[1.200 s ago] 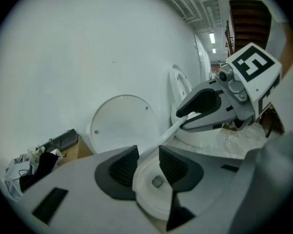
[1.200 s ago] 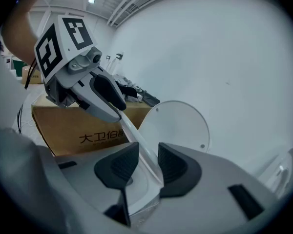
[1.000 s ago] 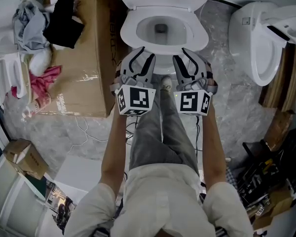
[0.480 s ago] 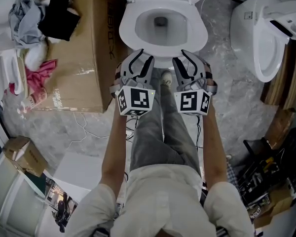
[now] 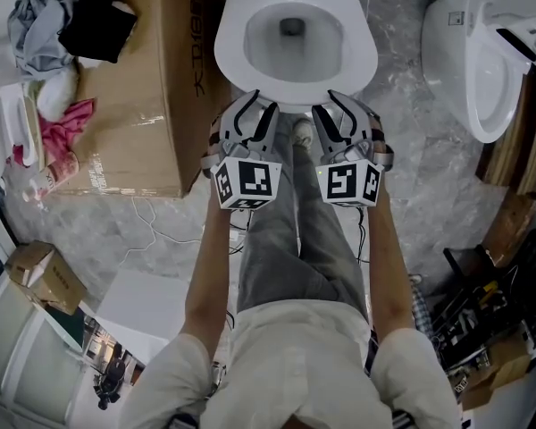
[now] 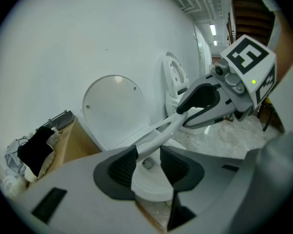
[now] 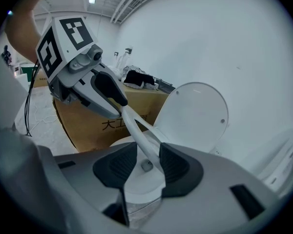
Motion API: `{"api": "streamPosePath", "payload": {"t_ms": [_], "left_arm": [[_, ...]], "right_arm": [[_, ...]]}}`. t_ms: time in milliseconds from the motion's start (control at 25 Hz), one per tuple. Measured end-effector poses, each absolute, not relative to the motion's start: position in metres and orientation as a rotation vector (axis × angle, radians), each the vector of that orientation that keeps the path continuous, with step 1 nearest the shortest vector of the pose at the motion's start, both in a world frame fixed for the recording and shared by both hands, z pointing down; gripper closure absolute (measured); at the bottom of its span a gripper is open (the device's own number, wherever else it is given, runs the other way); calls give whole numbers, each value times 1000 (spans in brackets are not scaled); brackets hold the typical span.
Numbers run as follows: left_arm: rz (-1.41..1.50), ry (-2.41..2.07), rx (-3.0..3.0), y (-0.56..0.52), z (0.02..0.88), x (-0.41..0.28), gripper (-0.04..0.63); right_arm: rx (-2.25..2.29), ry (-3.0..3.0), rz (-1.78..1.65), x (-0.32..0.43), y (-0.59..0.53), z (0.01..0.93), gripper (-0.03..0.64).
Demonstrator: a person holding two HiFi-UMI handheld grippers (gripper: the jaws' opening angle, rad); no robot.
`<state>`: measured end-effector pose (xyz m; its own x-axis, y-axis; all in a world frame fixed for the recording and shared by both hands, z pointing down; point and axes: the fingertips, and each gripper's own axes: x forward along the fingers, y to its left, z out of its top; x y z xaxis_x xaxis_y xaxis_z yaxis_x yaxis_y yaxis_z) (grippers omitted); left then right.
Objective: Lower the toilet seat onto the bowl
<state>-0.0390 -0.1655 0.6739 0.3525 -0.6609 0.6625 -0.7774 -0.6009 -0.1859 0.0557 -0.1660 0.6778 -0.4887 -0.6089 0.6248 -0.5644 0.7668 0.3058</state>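
The white toilet (image 5: 295, 38) stands at the top of the head view. Its seat ring (image 5: 362, 56) lies flat on the bowl, and the lid (image 6: 115, 111) stands upright against the wall. My left gripper (image 5: 250, 107) and right gripper (image 5: 338, 105) hang side by side just in front of the bowl's front rim, above the person's legs. Both sets of jaws are opening, with nothing gripped. In the left gripper view my left gripper (image 6: 149, 165) frames the bowl between its dark pads (image 6: 121, 165). The right gripper (image 7: 141, 165) does the same.
A large cardboard box (image 5: 134, 88) stands left of the toilet, with a heap of clothes (image 5: 62, 16) behind it. A second toilet (image 5: 482, 52) is at the right. Cables (image 5: 161, 226) trail on the marble floor. A small box (image 5: 40, 280) and clutter (image 5: 473, 338) lie nearer.
The toilet has slid a little toward the top of the head view. Both grippers keep their place side by side, and their jaws look slightly wider.
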Motion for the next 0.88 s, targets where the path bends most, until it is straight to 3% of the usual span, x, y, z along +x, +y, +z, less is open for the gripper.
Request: {"api": "streamPosePath", "payload": {"t_ms": [880], "left_arm": [[1198, -1187, 2392, -114, 753, -37, 414]], "right_arm": [[691, -2148, 34, 59, -116, 763, 425]]}}
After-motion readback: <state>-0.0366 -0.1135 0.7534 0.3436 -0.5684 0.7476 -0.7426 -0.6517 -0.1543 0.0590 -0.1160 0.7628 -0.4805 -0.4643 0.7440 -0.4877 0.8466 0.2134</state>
